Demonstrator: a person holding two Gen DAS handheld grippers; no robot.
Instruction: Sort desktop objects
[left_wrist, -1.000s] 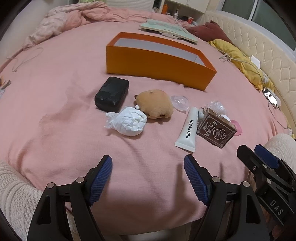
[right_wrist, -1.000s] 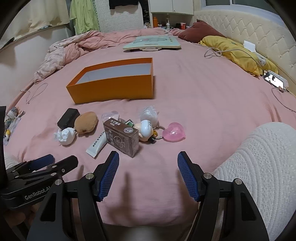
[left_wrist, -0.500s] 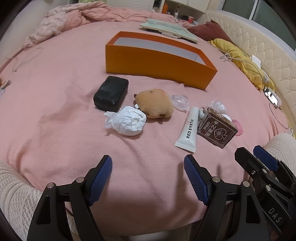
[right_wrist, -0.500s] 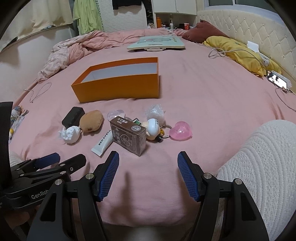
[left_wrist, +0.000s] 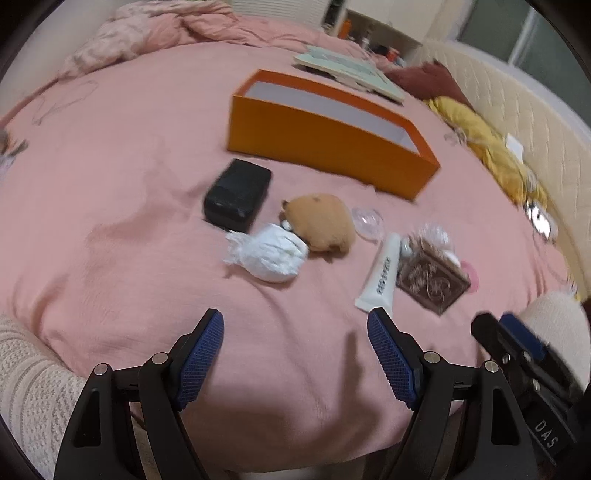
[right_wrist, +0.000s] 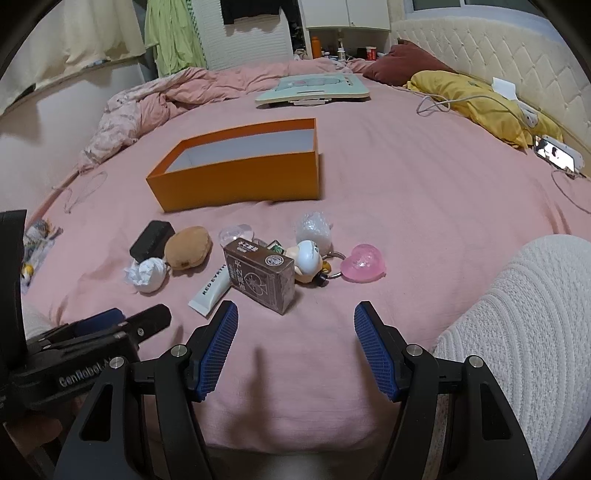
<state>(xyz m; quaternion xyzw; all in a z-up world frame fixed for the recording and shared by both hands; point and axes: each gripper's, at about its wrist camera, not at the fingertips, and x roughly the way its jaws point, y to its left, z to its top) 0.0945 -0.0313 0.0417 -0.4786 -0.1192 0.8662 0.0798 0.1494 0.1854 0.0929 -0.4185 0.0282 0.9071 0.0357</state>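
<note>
An open orange box (left_wrist: 325, 136) (right_wrist: 236, 173) stands on the pink bed. In front of it lie a black case (left_wrist: 238, 194) (right_wrist: 151, 240), a brown plush (left_wrist: 321, 223) (right_wrist: 188, 247), a white crumpled wad (left_wrist: 269, 253) (right_wrist: 147, 271), a white tube (left_wrist: 382, 275) (right_wrist: 212, 286), a brown card box (left_wrist: 432, 282) (right_wrist: 260, 275), a white duck keychain (right_wrist: 308, 256), a pink heart (right_wrist: 364, 262) and a clear bag (right_wrist: 314, 229). My left gripper (left_wrist: 295, 354) is open and empty, near the wad and tube. My right gripper (right_wrist: 295, 350) is open and empty, just short of the card box.
A teal board (right_wrist: 314, 86) lies at the back of the bed. A yellow pillow (right_wrist: 476, 103) with a white cable, and a lit phone (right_wrist: 556, 153), lie at the right by the quilted headboard. A rumpled pink duvet (right_wrist: 147, 107) is at the back left. White knit fabric (right_wrist: 517, 332) is at lower right.
Both grippers have moved forward toward the objects, which now look nearer. The left view is blurred by motion. Both stay open and nothing has been picked up.
</note>
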